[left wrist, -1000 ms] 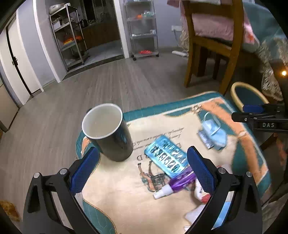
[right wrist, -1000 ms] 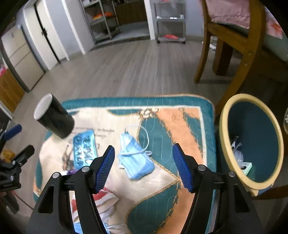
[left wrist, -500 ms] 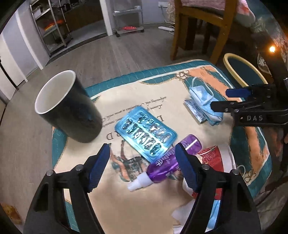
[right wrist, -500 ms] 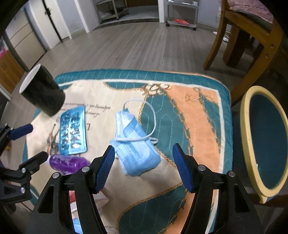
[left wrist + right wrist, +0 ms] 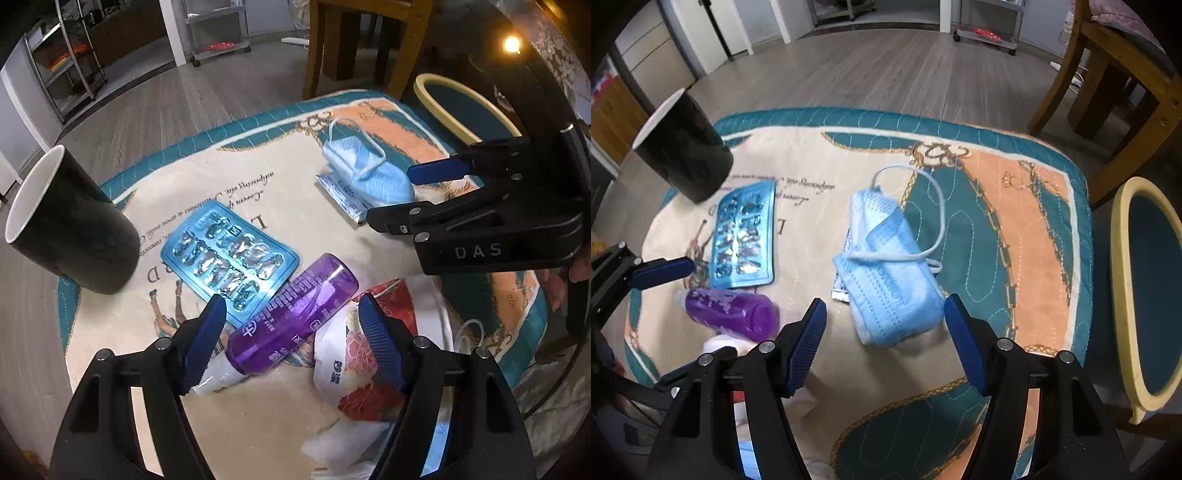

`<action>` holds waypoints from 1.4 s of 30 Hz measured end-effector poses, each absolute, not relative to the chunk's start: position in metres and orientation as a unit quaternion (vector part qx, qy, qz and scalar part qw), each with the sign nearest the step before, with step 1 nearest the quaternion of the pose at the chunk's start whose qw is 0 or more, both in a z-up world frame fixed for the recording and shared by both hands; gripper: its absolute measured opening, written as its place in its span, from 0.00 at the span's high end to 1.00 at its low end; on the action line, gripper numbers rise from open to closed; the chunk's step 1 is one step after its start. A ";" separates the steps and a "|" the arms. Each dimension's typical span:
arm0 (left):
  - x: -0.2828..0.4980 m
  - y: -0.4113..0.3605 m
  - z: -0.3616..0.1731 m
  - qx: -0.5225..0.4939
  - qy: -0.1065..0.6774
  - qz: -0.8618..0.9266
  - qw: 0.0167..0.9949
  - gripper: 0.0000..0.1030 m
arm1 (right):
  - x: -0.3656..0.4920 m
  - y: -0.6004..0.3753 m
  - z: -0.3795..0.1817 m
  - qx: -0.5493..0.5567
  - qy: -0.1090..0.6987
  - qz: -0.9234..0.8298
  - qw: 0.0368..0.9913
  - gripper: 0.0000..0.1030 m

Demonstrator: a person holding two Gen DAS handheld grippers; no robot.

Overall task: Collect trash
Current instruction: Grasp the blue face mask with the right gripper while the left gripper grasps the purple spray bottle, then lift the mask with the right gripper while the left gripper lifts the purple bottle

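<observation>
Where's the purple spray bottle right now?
The purple spray bottle lies on its side on the mat, between the open left tool's fingers in the left wrist view, overlapping the blue blister pack and beside the crumpled floral wrapper.

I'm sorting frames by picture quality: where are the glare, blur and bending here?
Left wrist view: a lamp flares top right, the blister pack glints, edges bend. Right wrist view: the black cup and purple bottle look soft; the bin's rim bows.
</observation>
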State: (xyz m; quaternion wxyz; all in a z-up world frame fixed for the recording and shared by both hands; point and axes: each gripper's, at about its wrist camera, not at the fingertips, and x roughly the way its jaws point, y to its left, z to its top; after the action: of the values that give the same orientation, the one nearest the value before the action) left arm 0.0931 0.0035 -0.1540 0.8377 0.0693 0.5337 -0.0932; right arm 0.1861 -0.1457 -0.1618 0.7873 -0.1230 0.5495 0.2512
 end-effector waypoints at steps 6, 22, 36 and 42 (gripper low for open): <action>0.095 0.002 -0.159 0.065 0.541 -0.104 0.832 0.44 | 0.186 -0.143 -0.169 -0.130 0.556 0.247 0.783 0.45; 0.098 0.016 -0.157 0.026 0.551 -0.103 0.828 0.66 | 0.185 -0.146 -0.140 -0.110 0.529 0.259 0.801 0.73; 0.099 0.008 -0.158 0.033 0.556 -0.095 0.825 0.63 | 0.168 -0.166 -0.107 -0.099 0.500 0.262 0.819 0.73; 0.096 0.008 -0.146 0.036 0.542 -0.090 0.835 1.00 | 0.164 -0.183 -0.092 -0.085 0.489 0.258 0.829 0.73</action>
State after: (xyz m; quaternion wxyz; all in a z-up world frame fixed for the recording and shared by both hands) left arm 0.0960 0.0076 -0.1456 0.8347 0.0359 0.5421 -0.0900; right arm 0.1642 -0.1833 -0.0925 0.8293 -0.0853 0.4885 0.2577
